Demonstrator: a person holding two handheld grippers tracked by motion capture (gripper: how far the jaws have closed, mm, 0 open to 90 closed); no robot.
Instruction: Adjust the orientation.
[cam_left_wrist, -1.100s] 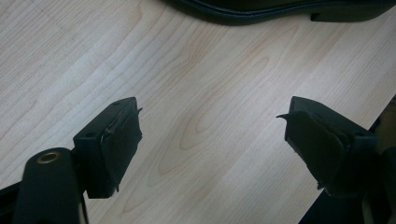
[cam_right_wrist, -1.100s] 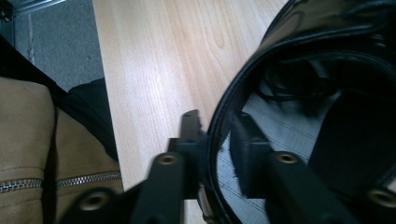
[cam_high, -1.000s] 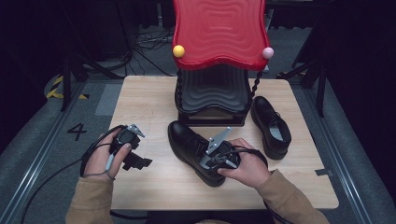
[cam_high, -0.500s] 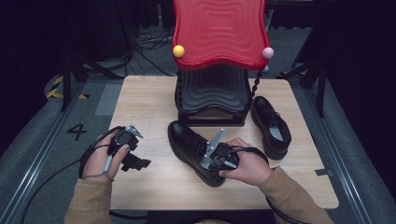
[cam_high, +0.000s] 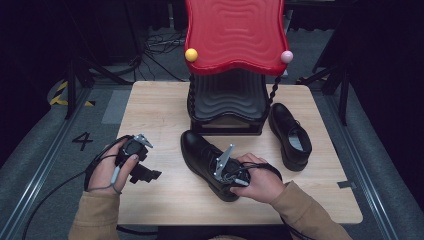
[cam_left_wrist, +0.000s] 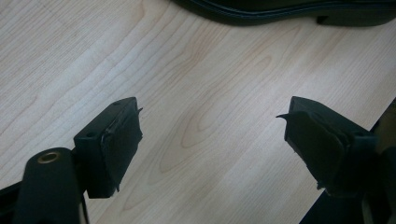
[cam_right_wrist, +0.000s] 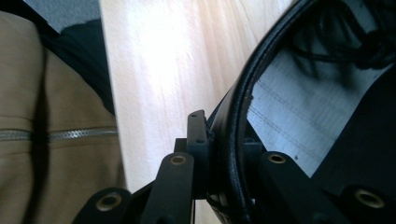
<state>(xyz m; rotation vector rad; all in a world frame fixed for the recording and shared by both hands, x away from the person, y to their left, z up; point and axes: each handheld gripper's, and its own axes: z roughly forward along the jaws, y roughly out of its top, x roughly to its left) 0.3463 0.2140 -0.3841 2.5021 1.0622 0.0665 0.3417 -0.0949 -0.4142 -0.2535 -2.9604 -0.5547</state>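
1. The right claw (cam_high: 231, 176) is pinched on the collar of the near black shoe (cam_high: 200, 152). In the right gripper view its jaws stand pressed either side of the shoe's rim (cam_right_wrist: 232, 140), one outside and one inside against the pale lining.
2. That shoe lies on the counter (cam_high: 155, 110) at about 6 o'clock from the red-topped rack (cam_high: 234, 35), toe pointing towards 10 o'clock, its sole apparently on the wood.
3. The left claw (cam_high: 146, 174) hovers at 9 o'clock of the shoe, well apart from it, jaws spread wide over bare wood. The left gripper view shows the shoe's sole edge (cam_left_wrist: 280, 11) at 12 o'clock.
4. The second black shoe (cam_high: 291, 135) sits untouched at 4 o'clock of the rack, just beside its base.
5. Judgement: the grasp is made, but the lift and placing are not yet done. Both shoes remain off the rack, so the work looks early.
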